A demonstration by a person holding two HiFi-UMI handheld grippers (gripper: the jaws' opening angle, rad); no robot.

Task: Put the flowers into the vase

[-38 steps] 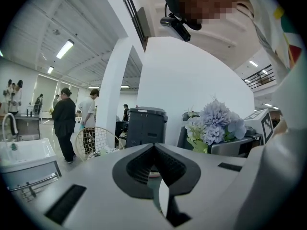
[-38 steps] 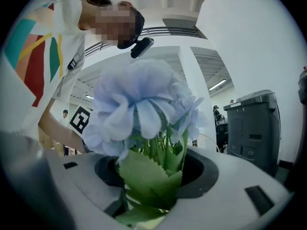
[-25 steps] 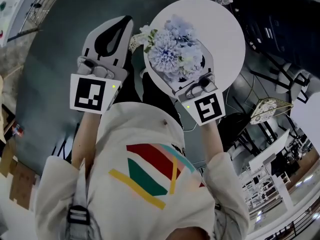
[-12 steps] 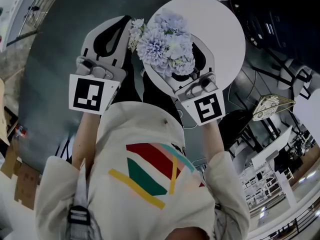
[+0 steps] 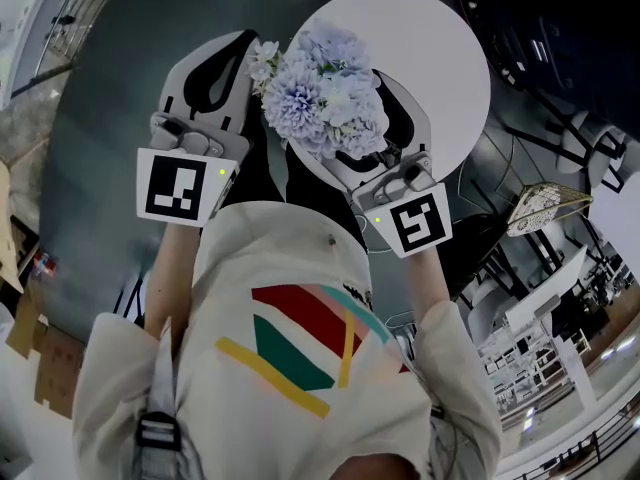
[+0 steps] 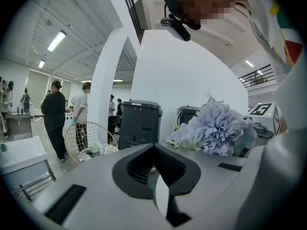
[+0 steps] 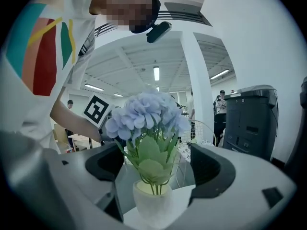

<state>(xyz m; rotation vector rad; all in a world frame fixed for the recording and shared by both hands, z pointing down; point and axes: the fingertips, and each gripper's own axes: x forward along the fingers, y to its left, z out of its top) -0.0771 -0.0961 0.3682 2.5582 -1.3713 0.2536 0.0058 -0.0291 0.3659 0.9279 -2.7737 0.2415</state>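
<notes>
As right gripper jaws widen, vase holding flowers stands between them.

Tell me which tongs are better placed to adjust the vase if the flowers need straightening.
Right. The right tongs have just been opening their jaws, which straddle the vase holding the flowers without touching it. The left tongs are shut and empty, beside the table.

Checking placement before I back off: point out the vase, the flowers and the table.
vase (image 7: 152, 205): right gripper view, frosted front wall.
flowers (image 5: 325, 98): head view, middle of the bloom cluster.
table (image 5: 450, 68): head view, bare white top.
</notes>
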